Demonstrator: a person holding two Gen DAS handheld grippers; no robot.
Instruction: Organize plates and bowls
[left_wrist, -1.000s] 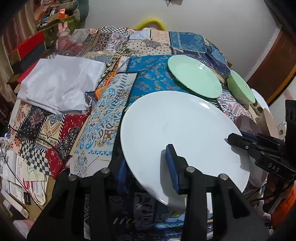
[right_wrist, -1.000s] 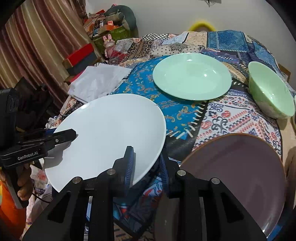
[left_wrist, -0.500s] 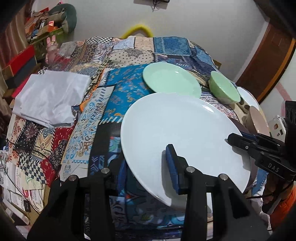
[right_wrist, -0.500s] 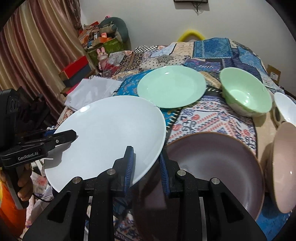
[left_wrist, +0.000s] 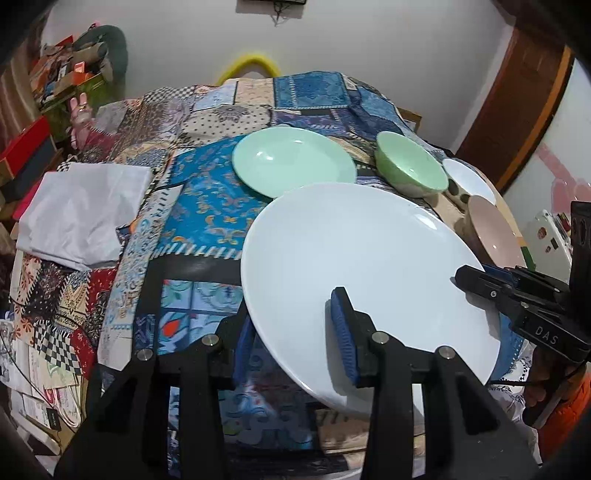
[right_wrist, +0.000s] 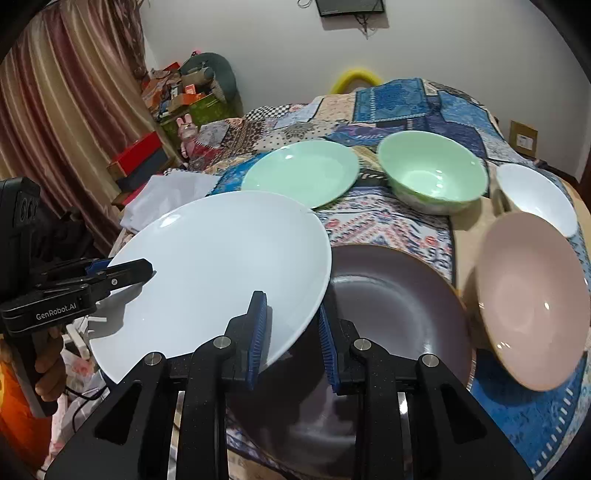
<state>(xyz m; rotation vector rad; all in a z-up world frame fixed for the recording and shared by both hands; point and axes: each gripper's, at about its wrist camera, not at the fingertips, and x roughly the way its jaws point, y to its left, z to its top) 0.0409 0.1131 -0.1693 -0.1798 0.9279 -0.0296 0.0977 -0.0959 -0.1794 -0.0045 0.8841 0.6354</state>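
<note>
Right wrist view: right gripper (right_wrist: 291, 332) and left gripper (right_wrist: 147, 267) each pinch opposite rims of the large white round plate (right_wrist: 221, 266), carried above the dark brown plate (right_wrist: 391, 295). Keep it level; lower centred.

Your table wears a patchwork cloth (right_wrist: 376, 229). On it rest a green plate (right_wrist: 301, 173), a green bowl (right_wrist: 432, 171), a white bowl (right_wrist: 535, 197), a pink bowl (right_wrist: 532, 299), a dark plate (right_wrist: 399, 295) and folded white cloth (left_wrist: 83, 214).
</note>
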